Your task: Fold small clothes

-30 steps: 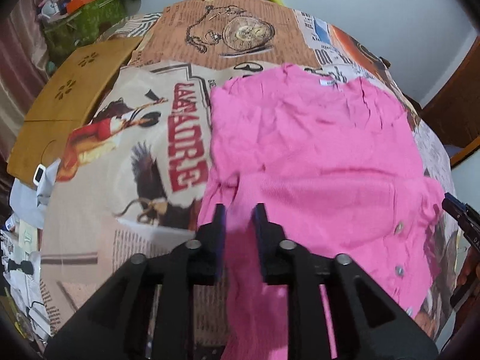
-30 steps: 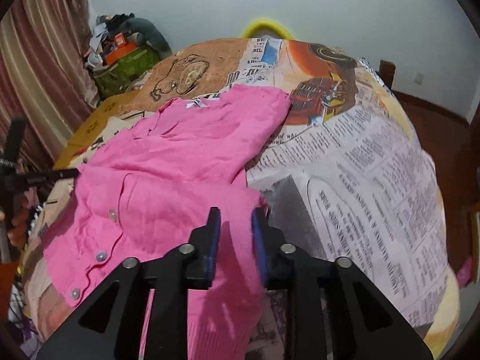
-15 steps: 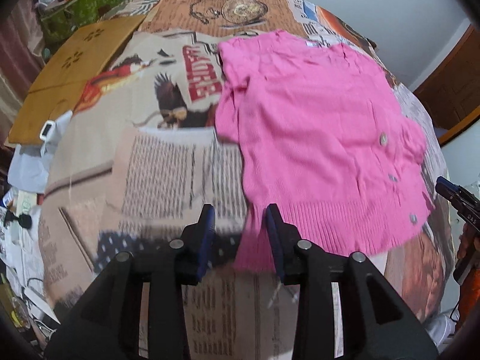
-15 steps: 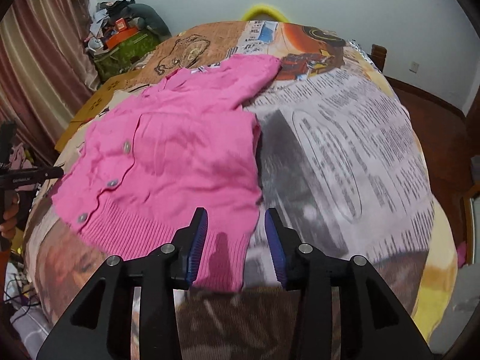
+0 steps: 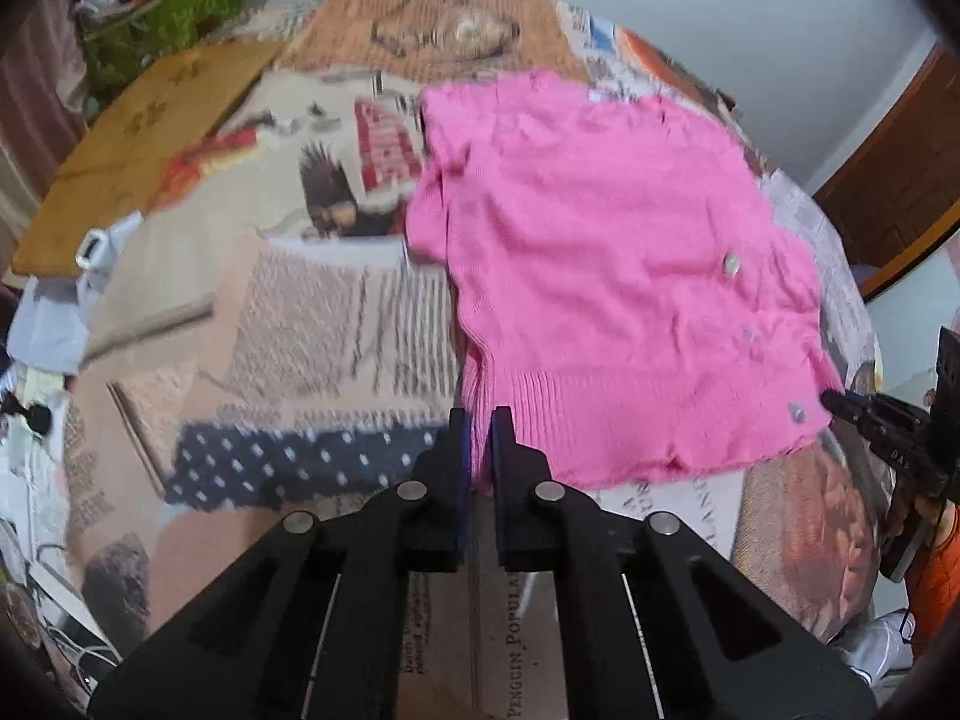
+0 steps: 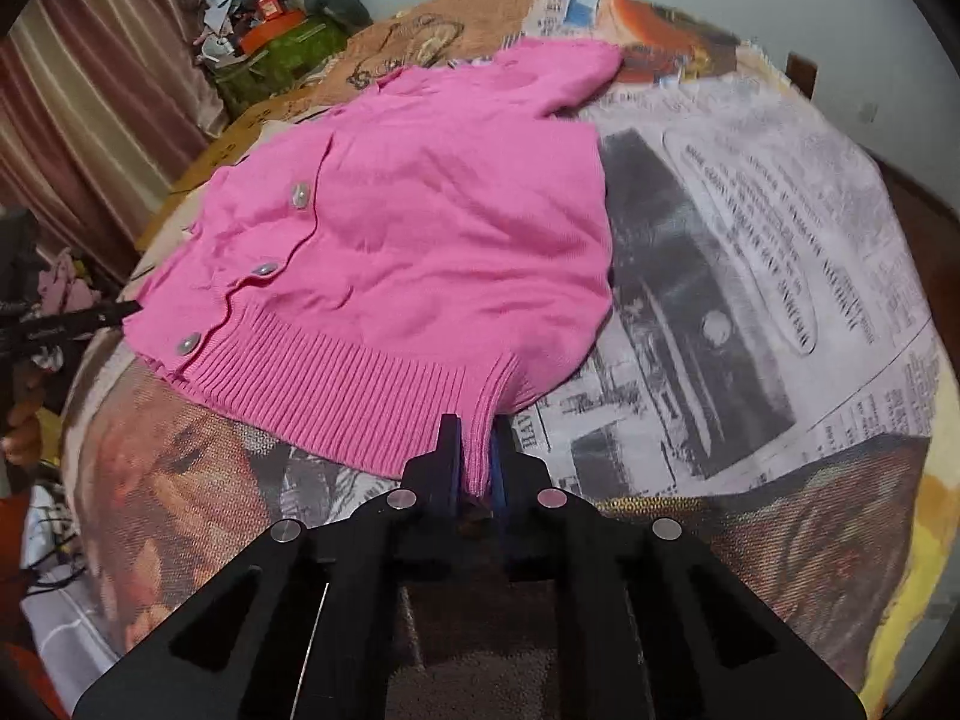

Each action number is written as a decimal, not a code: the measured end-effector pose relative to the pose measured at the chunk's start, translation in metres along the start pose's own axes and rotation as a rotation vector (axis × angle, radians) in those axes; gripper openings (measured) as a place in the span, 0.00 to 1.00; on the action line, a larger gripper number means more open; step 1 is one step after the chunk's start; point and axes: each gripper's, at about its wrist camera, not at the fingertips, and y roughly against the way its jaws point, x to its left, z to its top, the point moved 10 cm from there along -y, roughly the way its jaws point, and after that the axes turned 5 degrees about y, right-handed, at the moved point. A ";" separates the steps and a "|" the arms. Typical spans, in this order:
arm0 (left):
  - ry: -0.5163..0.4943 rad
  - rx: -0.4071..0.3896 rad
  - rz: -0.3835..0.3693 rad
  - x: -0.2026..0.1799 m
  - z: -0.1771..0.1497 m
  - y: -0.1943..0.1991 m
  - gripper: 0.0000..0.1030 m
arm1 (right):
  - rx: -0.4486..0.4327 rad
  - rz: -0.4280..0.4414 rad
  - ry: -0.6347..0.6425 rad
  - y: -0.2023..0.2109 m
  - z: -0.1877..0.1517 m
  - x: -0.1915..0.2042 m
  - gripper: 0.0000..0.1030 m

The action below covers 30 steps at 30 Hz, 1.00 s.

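A small pink knitted cardigan point(image 5: 600, 252) with grey buttons lies spread flat on a round table covered in printed paper point(image 5: 288, 336). My left gripper point(image 5: 478, 429) is shut on the near left corner of its ribbed hem. In the right wrist view the cardigan point(image 6: 420, 228) lies ahead, and my right gripper point(image 6: 477, 438) is shut on the near right corner of the ribbed hem. Each gripper shows at the edge of the other's view, the right one point(image 5: 888, 438) at the right and the left one point(image 6: 60, 330) at the left.
A wooden board point(image 5: 144, 144) lies at the table's far left edge. A green box with clutter point(image 6: 282, 54) stands beyond the table by a striped curtain point(image 6: 90, 102). A wooden door point(image 5: 900, 180) is at the right. Cables and clutter lie on the floor at the left.
Both grippers drew back to the near hem, let the fabric go and opened, then shut on the hem's two corners. The cardigan now lies flatter.
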 end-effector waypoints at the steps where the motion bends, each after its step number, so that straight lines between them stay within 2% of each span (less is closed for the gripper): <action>1: 0.000 -0.014 -0.003 0.000 0.005 0.004 0.05 | -0.014 -0.001 0.009 0.002 0.003 0.004 0.07; 5: -0.003 -0.102 -0.016 -0.005 0.035 0.034 0.05 | -0.108 -0.001 0.041 0.023 0.028 0.011 0.07; 9: -0.029 -0.200 -0.021 -0.016 0.073 0.065 0.05 | -0.214 0.003 0.049 0.052 0.068 0.010 0.07; 15: -0.032 -0.286 -0.005 -0.027 0.131 0.083 0.04 | -0.325 -0.021 0.069 0.078 0.118 0.009 0.07; 22: -0.012 -0.293 0.046 -0.022 0.185 0.058 0.04 | -0.370 -0.060 0.067 0.075 0.164 -0.010 0.07; 30: 0.016 -0.233 0.132 -0.002 0.238 -0.012 0.04 | -0.337 -0.115 0.061 0.034 0.208 -0.043 0.07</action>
